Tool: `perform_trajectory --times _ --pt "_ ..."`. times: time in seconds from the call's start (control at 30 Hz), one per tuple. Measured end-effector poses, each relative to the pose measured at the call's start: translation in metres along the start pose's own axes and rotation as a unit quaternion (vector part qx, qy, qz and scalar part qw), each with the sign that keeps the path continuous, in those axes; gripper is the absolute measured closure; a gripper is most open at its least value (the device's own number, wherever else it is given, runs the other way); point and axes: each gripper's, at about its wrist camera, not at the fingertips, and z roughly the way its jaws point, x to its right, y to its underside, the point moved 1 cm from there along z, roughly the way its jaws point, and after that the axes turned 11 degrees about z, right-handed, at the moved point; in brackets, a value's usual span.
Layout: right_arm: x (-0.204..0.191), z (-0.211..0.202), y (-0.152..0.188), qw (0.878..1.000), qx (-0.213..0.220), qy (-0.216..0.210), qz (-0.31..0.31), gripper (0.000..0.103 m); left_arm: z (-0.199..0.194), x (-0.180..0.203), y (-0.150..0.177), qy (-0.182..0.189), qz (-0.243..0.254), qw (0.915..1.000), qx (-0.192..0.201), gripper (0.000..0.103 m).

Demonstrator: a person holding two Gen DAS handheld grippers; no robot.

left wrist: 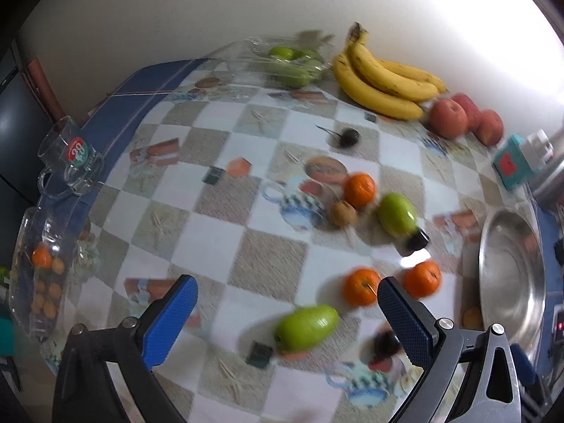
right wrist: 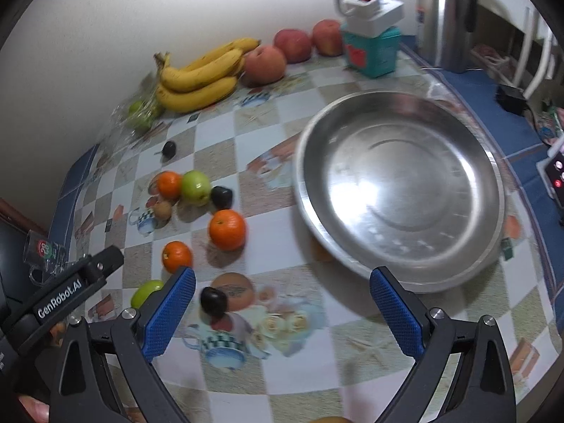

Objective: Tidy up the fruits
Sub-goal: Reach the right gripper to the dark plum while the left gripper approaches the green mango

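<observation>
Loose fruit lies on a checked tablecloth. My left gripper (left wrist: pixel 283 289) is open above a green fruit (left wrist: pixel 306 328), with two oranges (left wrist: pixel 361 290) (left wrist: pixel 422 278) by its right finger. Further off lie another orange (left wrist: pixel 359 189), a green fruit (left wrist: pixel 397 214), a brown fruit (left wrist: pixel 343 213) and dark plums (left wrist: pixel 349 137). My right gripper (right wrist: pixel 282 282) is open with nothing between its fingers; a dark plum (right wrist: pixel 213 301) lies near its left finger. The empty steel bowl (right wrist: pixel 398 176) sits just beyond its right finger. Oranges (right wrist: pixel 227 229) (right wrist: pixel 177 255) lie to the left.
Bananas (right wrist: pixel 201 77) and red apples (right wrist: pixel 264 63) line the wall, beside a clear tray of green fruit (left wrist: pixel 292 61). A teal box (right wrist: pixel 372 49) and a steel flask (right wrist: pixel 447 17) stand at the back right. A glass mug (left wrist: pixel 70 162) and a glass dish of small oranges (left wrist: pixel 38 275) sit at the left edge.
</observation>
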Motion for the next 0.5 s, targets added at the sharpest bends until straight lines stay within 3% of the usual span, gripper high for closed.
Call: perform_trajectory --times 0.13,0.3,0.5 --pt "-0.027 0.015 0.001 0.999 -0.009 0.005 -0.034 0.004 0.007 -0.018 -0.004 -0.016 -0.009 0.9998 -0.004 0.0" --pt "-0.047 0.031 0.004 0.999 -0.035 -0.011 -0.037 0.004 0.02 -0.032 0.001 -0.001 -0.027 0.9992 -0.029 0.0" --pt "-0.052 0.042 0.014 0.997 -0.052 0.006 -0.055 0.004 0.025 -0.026 0.006 0.013 -0.018 0.9983 -0.054 0.0"
